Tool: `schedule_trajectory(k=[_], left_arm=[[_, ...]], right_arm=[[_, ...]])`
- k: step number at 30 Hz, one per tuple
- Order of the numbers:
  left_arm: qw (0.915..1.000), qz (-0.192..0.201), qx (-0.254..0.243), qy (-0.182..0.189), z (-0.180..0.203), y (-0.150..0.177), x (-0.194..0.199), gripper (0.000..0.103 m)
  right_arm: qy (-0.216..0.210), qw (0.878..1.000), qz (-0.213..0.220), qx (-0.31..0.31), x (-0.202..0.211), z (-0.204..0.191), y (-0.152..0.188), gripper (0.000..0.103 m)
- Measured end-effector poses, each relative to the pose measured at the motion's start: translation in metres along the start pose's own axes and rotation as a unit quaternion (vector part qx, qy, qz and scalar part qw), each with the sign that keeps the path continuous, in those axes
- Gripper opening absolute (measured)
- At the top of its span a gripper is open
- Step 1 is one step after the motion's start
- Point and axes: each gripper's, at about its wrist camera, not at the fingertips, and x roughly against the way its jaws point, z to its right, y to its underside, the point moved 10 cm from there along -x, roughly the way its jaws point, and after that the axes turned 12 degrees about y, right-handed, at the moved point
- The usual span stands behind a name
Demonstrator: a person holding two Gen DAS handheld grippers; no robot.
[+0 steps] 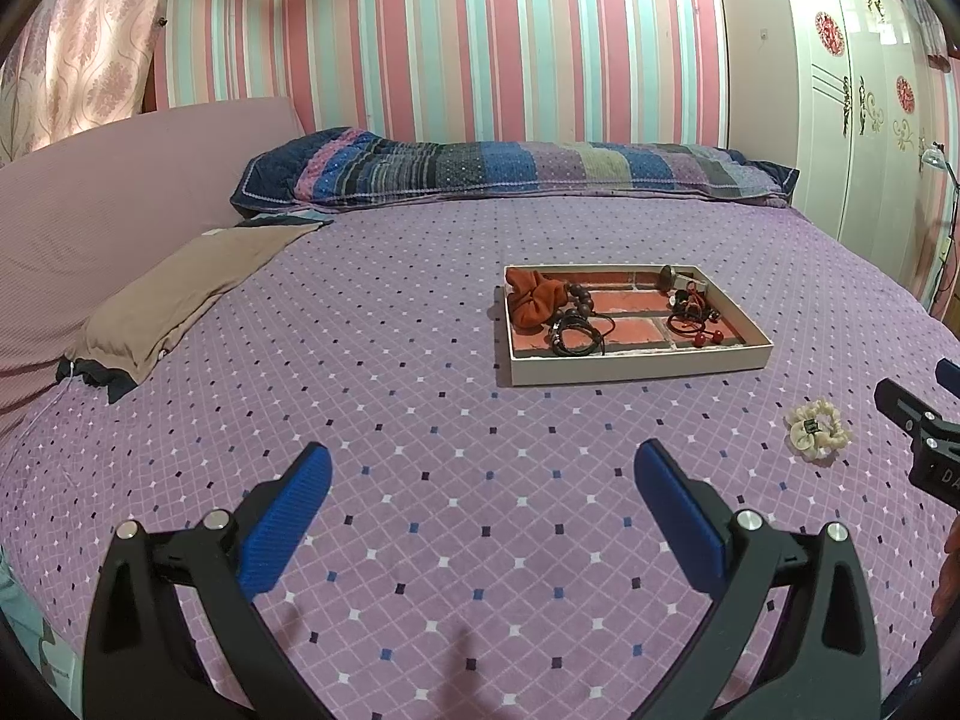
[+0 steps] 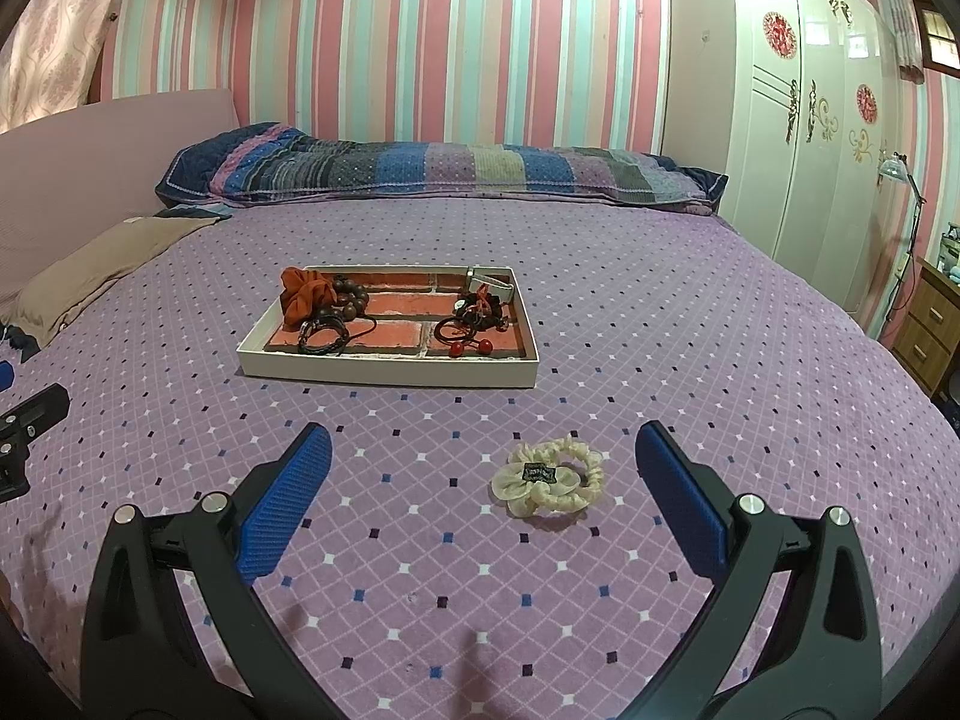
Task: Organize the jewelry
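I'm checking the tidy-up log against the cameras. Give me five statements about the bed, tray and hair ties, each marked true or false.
1. The cream scrunchie lies inside the tray. False: it lies on the bedspread, outside the tray.
2. The orange scrunchie is in the tray. True.
3. The right hand-held gripper is shut on the cream scrunchie. False: it is open, holding nothing.
4. The left hand-held gripper is open. True.
5. The tray's floor has a brick pattern. True.
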Motion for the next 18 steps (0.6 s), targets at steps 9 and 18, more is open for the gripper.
schedule_trajectory(k=[9,18], left_arm=[[1.0,-0.001,0.002,-0.002,-0.0003,0.0,-0.0011,0.099],[1.0,-0.008,-0.004,0.003,0.0031,0.003,-0.0045,0.099]], right_arm=[[-0.002,1.0,-0.001,-0.001,-0.0006,0.0005,0.0004,0.099],[0.0,1.0,-0.002,0.002,-0.0017,-0.0001,0.0022,0.099]])
